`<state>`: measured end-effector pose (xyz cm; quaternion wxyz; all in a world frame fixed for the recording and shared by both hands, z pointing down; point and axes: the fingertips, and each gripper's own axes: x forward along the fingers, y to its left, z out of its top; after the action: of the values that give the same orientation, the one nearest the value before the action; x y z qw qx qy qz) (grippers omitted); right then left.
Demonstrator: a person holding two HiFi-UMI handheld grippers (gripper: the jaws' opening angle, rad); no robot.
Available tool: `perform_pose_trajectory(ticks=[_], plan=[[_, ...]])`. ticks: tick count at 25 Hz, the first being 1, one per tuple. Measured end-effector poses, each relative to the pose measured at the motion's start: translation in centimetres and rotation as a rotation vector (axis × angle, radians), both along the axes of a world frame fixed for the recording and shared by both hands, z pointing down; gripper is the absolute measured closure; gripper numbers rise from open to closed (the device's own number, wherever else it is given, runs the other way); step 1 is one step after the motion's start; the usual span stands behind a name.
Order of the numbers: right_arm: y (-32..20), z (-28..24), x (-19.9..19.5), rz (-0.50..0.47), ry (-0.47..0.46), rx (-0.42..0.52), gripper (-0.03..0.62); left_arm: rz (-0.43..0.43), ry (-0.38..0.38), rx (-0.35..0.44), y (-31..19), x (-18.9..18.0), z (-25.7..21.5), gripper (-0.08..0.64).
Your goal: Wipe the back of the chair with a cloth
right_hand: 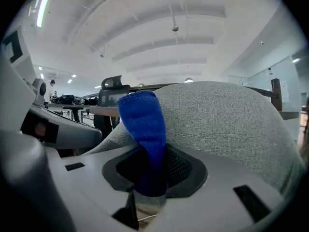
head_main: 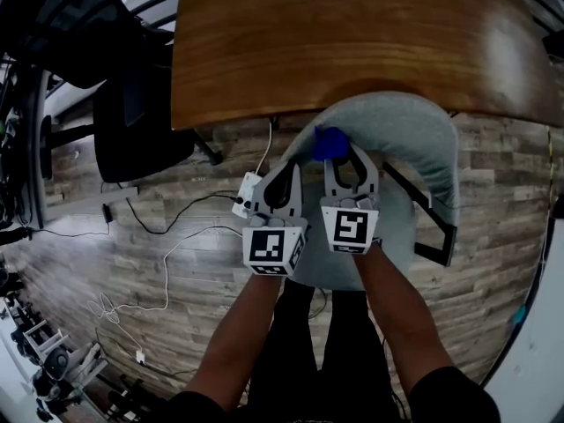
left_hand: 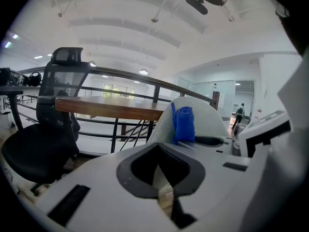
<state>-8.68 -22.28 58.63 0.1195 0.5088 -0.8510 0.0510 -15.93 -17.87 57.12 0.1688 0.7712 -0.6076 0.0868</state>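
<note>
Right gripper view shows the right hand-held gripper [right_hand: 149, 187] with its jaws closed on a blue cloth [right_hand: 142, 124]. The cloth stands up out of the jaws as a folded strip. Directly beyond this gripper rises the grey fabric back of the chair [right_hand: 222, 124], and the cloth's upper end lies against its left part. In the left gripper view, the left hand-held gripper [left_hand: 161, 182] has its jaws drawn together with nothing between them. The same cloth [left_hand: 184, 124] shows ahead of it and a little to its right, against the edge of the chair back [left_hand: 205, 115]. Further ahead of this gripper stands a wooden bench [left_hand: 111, 108], and off to its left a black office chair [left_hand: 43, 144]. In the head view the two tools are held side by side, close together. The right hand-held gripper [head_main: 346, 159] presses the cloth [head_main: 330, 144] onto the rounded chair back [head_main: 414, 135], near its left side. The left hand-held gripper [head_main: 286, 179] is held just beside the chair's left edge, over the wood-plank floor [head_main: 159, 236]. A white power strip [head_main: 247, 194] with trailing cables lies just to its left.
</note>
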Motion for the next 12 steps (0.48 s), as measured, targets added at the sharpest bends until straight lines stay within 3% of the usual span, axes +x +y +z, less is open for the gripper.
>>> perform_pose_trajectory(ticks=[12], plan=[[-1.4,0.7,4.2,0.109,-0.014,-0.025,0.476,0.081,-0.033,-0.017,-1.4,3.9,1.0,0.561]])
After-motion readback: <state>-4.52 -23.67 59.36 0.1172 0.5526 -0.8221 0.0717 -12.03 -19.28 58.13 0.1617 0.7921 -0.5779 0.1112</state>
